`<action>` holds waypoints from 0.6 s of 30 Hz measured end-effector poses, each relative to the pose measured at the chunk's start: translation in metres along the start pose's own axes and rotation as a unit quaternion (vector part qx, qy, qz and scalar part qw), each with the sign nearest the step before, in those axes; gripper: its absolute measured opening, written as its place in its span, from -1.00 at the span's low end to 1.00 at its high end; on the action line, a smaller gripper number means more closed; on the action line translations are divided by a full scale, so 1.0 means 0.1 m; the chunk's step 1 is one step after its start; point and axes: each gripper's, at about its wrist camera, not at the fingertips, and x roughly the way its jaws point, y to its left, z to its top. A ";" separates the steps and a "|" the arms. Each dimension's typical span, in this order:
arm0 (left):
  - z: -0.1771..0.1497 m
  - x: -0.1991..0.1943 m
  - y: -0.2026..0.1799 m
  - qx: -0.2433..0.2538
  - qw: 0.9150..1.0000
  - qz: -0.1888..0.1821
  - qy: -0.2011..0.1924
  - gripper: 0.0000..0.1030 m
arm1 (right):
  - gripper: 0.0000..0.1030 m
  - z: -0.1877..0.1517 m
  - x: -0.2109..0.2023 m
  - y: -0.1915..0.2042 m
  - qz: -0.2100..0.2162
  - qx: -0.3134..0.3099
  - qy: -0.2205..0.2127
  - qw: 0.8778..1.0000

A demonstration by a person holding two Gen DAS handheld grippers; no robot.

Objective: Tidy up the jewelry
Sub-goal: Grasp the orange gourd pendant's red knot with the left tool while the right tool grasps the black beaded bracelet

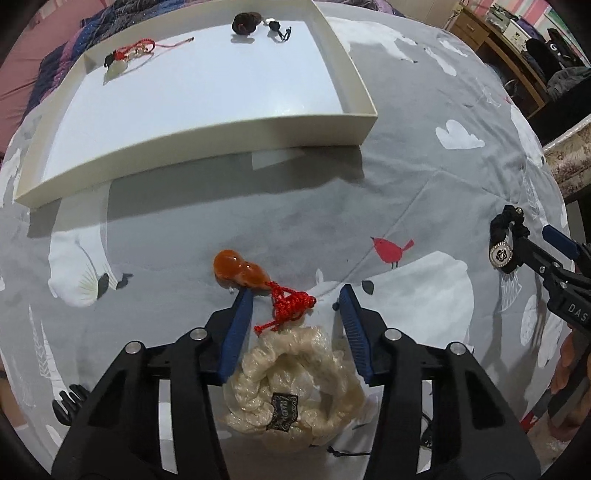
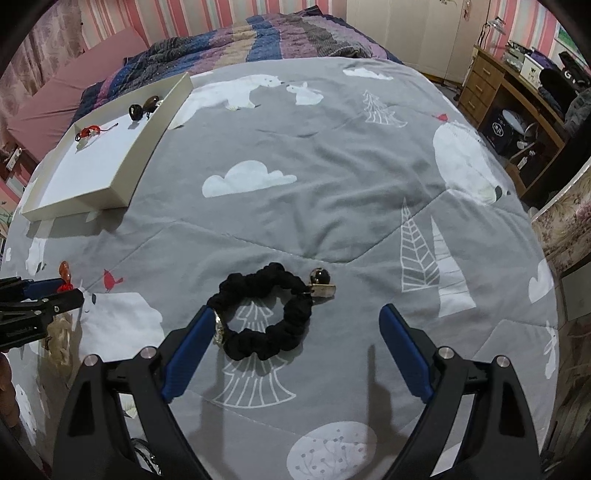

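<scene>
An orange gourd pendant [image 1: 238,272] with a red knotted cord [image 1: 290,308] lies on the grey bedspread. My left gripper [image 1: 295,299] is open, its fingers either side of the red cord, the left pad touching the pendant's base. A cream scrunchie [image 1: 291,384] lies between the gripper's arms. My right gripper [image 2: 297,314] is open around a black scrunchie [image 2: 264,314] with a round charm; its left pad touches the scrunchie. The white box [image 1: 207,99] at the far left holds a red bracelet [image 1: 135,50], a brown bead piece [image 1: 243,23] and a black piece [image 1: 279,29].
The box also shows in the right wrist view [image 2: 122,192]. A striped blanket [image 2: 258,40] lies at the bed's far end. A wooden desk [image 2: 517,96] stands at the right. A black claw clip [image 1: 68,400] lies at the lower left.
</scene>
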 end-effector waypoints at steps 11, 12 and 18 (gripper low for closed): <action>0.01 0.00 0.06 0.004 1.000 0.011 0.001 -0.60 | 0.01 -0.01 0.11 0.03 0.017 0.006 0.017 1.000; 0.01 -0.01 0.08 0.003 1.000 0.009 0.001 -0.64 | -0.06 -0.01 0.13 0.04 0.019 0.007 0.020 1.000; 0.03 0.00 0.12 0.003 1.000 0.003 0.001 -0.78 | -0.39 -0.01 0.16 0.01 0.016 0.016 0.018 1.000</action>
